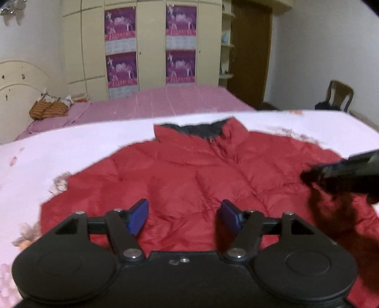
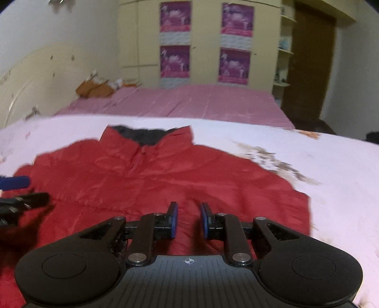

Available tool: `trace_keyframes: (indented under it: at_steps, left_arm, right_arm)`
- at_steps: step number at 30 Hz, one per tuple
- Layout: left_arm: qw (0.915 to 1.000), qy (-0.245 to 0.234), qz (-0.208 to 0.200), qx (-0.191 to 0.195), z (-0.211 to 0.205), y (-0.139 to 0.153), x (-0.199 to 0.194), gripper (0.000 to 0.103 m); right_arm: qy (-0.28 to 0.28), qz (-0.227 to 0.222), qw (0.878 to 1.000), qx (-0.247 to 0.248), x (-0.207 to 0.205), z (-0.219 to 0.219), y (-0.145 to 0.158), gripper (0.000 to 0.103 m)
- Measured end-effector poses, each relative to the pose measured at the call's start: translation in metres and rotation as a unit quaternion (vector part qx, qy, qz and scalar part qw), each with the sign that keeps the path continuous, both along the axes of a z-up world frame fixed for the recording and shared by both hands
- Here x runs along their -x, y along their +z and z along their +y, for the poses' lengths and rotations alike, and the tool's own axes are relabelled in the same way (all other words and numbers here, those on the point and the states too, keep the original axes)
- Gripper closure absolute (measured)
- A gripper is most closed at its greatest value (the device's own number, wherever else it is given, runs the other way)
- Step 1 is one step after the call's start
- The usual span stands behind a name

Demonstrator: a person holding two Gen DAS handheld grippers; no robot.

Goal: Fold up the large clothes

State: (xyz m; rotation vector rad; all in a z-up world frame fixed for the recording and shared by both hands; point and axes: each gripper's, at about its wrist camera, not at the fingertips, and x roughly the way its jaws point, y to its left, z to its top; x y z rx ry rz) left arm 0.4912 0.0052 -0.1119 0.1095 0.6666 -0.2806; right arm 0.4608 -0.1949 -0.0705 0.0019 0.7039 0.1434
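A red quilted jacket (image 1: 194, 180) lies spread flat on a pale pink sheet with faint floral print (image 1: 78, 144), its collar (image 1: 201, 131), lined in dark fabric, pointing toward the far edge of the bed. The left gripper (image 1: 183, 218) hovers over the jacket's near part with its blue pads standing wide apart and nothing between them. The right gripper (image 2: 188, 219) hangs above the jacket's near right side, its pads drawn close with a narrow gap and no cloth pinched. Beyond lies a second bed under a pink checked cover (image 2: 189, 101), with an orange bundle (image 1: 48, 110) near a cream headboard (image 1: 16, 87). A cream wardrobe (image 1: 146, 47) carries four purple posters (image 1: 120, 22), their writing too blurred to read. A brown door (image 1: 251, 52) and a wooden chair (image 1: 338, 94) stand to the right.
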Motion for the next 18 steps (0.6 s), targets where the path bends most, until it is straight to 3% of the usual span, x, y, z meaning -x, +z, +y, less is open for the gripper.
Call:
trace_keyframes:
  at_steps: [2,5,8,10,12,14,15,18]
  left_arm:
    - [0.9997,0.001,0.025,-0.001,-0.001,-0.015,-0.01,0.035]
    - [0.9997,0.001,0.021,-0.009,0.002,-0.006,-0.003,0.039]
    - [0.9999,0.004,-0.013,0.01,0.02,0.012,0.028,0.036]
    - [0.9994,0.023,-0.019,0.016,0.037,0.015,0.047,0.036]
    - [0.9986,0.045,-0.013,0.024,0.055,0.011,0.059,0.039]
    - [0.9976,0.061,0.002,0.031,0.07,0.003,0.066,0.04]
    - [0.9974,0.063,0.013,0.031,0.074,0.0,0.065,0.042]
    - [0.9975,0.063,0.021,0.024,0.08,-0.009,0.062,0.038]
  right_arm:
    - [0.0,0.034,0.999,0.003,-0.011,0.002,-0.023,0.084]
    - [0.001,0.032,0.999,0.023,-0.01,0.005,-0.022,0.084]
    - [-0.012,-0.014,1.0,0.011,0.017,-0.001,-0.001,0.08]
    - [-0.006,-0.033,0.999,0.005,0.038,-0.005,0.007,0.027]
    - [0.006,-0.026,1.0,0.011,0.052,-0.004,0.004,0.027]
    - [0.011,-0.006,1.0,0.018,0.055,-0.001,-0.006,0.039]
    - [0.008,0.007,1.0,0.016,0.055,-0.001,-0.013,0.05]
    - [-0.004,0.026,1.0,0.011,0.052,0.001,-0.027,0.051]
